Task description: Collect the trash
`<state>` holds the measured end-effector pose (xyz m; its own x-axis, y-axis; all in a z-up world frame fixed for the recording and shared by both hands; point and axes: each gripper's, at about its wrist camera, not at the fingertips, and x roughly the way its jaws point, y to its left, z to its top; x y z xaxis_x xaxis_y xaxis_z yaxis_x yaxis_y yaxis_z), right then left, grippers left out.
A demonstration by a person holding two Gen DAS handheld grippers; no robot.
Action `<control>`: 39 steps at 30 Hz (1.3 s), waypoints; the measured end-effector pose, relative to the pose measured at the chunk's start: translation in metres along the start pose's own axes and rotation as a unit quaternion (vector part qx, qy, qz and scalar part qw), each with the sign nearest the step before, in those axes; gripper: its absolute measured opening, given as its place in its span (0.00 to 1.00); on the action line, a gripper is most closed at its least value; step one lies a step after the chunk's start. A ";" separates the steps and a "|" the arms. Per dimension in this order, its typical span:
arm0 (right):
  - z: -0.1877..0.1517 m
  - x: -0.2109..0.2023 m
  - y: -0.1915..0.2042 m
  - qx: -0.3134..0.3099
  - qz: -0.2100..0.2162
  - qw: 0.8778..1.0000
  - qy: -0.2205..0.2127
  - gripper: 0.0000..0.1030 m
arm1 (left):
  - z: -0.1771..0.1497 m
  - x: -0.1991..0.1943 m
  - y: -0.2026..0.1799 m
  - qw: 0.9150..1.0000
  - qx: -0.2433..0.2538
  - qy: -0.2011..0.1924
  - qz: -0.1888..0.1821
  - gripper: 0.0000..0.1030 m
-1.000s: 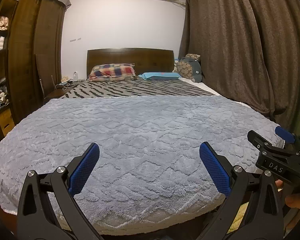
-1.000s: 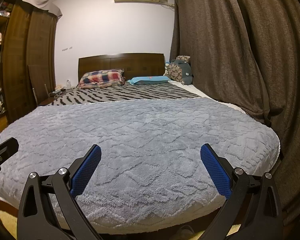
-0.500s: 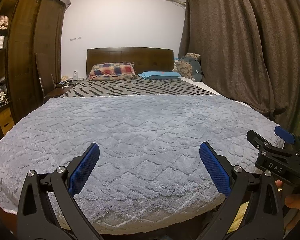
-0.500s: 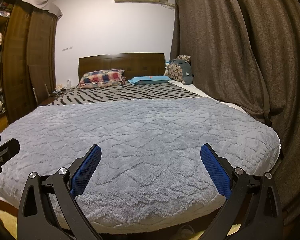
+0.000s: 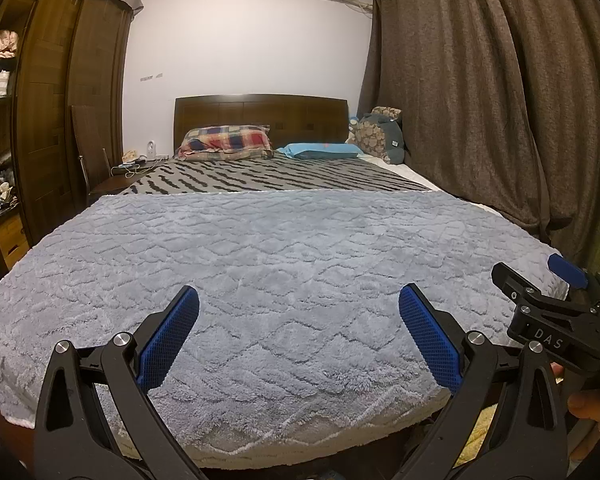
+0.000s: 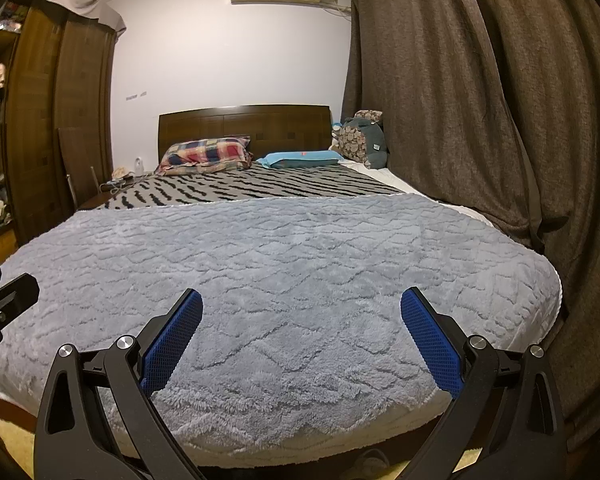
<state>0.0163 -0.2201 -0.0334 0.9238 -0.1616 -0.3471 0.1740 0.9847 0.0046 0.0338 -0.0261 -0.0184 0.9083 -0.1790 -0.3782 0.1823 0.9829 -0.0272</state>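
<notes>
No piece of trash shows clearly in either view. My left gripper (image 5: 299, 292) is open, its blue pads spread wide over the foot of a bed covered by a grey plush blanket (image 5: 284, 248). Nothing lies between the pads. In its own view my right gripper (image 6: 302, 294) is open too, and likewise holds nothing above the same blanket (image 6: 292, 252). It also appears at the right edge of the left wrist view, with a person's fingers (image 5: 584, 402) below it. A small pale object (image 6: 370, 460) lies on the floor under the bed's foot; I cannot tell what it is.
Beyond the blanket are a striped sheet (image 5: 268, 176), a plaid pillow (image 5: 226, 142), a blue pillow (image 5: 320, 150) and a plush toy (image 5: 380, 134) by the headboard. Dark curtains (image 5: 480, 100) hang along the right. A wooden wardrobe (image 5: 48, 100) and a nightstand (image 5: 116, 184) stand at the left.
</notes>
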 end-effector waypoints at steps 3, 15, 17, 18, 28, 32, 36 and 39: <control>0.000 0.000 0.000 0.000 0.000 1.000 0.000 0.97 | 0.000 0.000 0.000 1.000 0.000 0.000 0.000 0.92; 0.000 0.002 0.001 -0.001 0.004 1.000 0.002 0.97 | 0.000 0.002 0.002 1.000 -0.003 0.001 0.004 0.92; 0.000 0.002 0.001 -0.001 0.003 1.000 0.002 0.97 | 0.001 0.003 0.003 1.000 -0.006 0.002 0.005 0.92; 0.000 0.002 0.001 -0.001 0.004 1.000 0.002 0.97 | 0.001 0.003 0.004 1.000 -0.008 0.002 0.006 0.92; 0.000 0.004 0.000 -0.002 0.003 1.000 0.004 0.97 | 0.001 0.007 0.007 0.999 -0.019 0.008 0.030 0.92; 0.000 0.003 0.000 -0.001 0.005 1.000 0.004 0.97 | 0.000 0.007 0.007 1.000 -0.023 0.004 0.017 0.92; 0.000 0.003 0.000 -0.001 0.005 1.000 0.006 0.97 | -0.001 0.006 0.006 1.000 -0.023 0.001 0.017 0.92; 0.000 0.003 0.000 -0.001 0.005 1.000 0.007 0.97 | -0.002 0.005 0.005 1.000 -0.018 0.000 0.018 0.92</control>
<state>0.0191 -0.2208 -0.0347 0.9205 -0.1508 -0.3605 0.1639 0.9865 0.0060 0.0386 -0.0225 -0.0218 0.9142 -0.1425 -0.3794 0.1349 0.9898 -0.0469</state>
